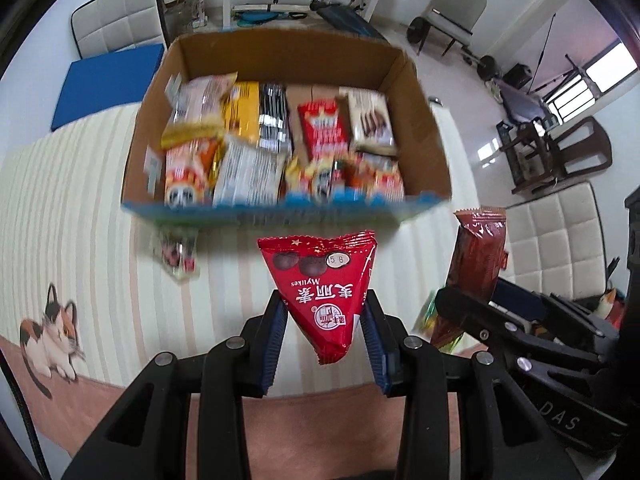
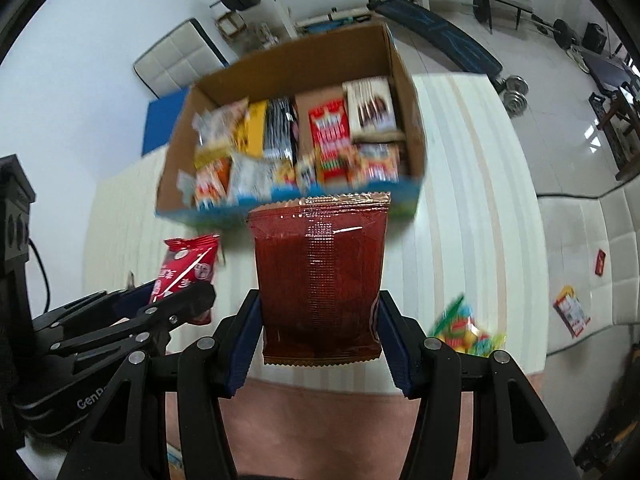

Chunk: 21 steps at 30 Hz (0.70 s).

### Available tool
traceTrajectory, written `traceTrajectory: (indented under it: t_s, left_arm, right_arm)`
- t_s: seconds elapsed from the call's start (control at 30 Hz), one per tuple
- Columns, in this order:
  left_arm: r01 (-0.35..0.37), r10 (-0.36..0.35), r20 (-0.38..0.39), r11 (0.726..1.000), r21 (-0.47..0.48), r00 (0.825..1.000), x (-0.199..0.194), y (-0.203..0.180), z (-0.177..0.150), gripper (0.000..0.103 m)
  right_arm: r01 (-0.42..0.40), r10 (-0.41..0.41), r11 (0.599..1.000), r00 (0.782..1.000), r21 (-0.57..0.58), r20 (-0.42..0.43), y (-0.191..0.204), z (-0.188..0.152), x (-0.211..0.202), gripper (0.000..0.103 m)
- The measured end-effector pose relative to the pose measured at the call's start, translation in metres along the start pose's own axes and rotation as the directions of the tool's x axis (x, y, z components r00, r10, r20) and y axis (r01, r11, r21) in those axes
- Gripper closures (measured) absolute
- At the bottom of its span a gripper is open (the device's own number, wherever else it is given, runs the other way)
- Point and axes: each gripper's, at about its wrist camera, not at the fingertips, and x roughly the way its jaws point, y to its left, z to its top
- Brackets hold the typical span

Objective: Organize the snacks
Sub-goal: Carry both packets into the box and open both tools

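A cardboard box full of several snack packs stands on the striped table ahead; it also shows in the right wrist view. My left gripper is shut on a red triangular Mylikes pack, held above the table short of the box. My right gripper is shut on a dark red flat snack pack, also short of the box. Each gripper shows in the other's view: the right gripper with its dark red pack, and the left gripper with its red pack.
A small snack pack lies on the table in front of the box's left corner. A green and yellow candy pack lies on the table to the right. A white bench with two small packs stands at the right. Gym equipment stands behind.
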Motion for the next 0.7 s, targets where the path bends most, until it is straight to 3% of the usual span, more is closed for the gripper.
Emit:
traceTrajectory:
  t_s: [0.27, 0.47, 0.7]
  left_arm:
    - [-0.026, 0.026, 0.008, 1.000, 0.004, 1.000, 0.016, 0.010, 0.112, 0.069]
    - [-0.028, 0.028, -0.091, 1.000, -0.001, 0.995, 0.059, 0.026, 0.195, 0.069]
    - [-0.067, 0.064, -0.155, 0.998, -0.013, 0.986, 0.097, 0.048, 0.242, 0.069]
  right_arm:
    - [-0.027, 0.026, 0.999, 1.000, 0.020, 0.010, -0.007, 0.098, 0.027, 0.044]
    - [-0.016, 0.017, 1.000, 0.999, 0.022, -0.042, -0.007, 0.168, 0.077, 0.044]
    - [-0.006, 0.008, 1.000, 0.994, 0.021, -0.104, -0.002, 0.216, 0.132, 0.044]
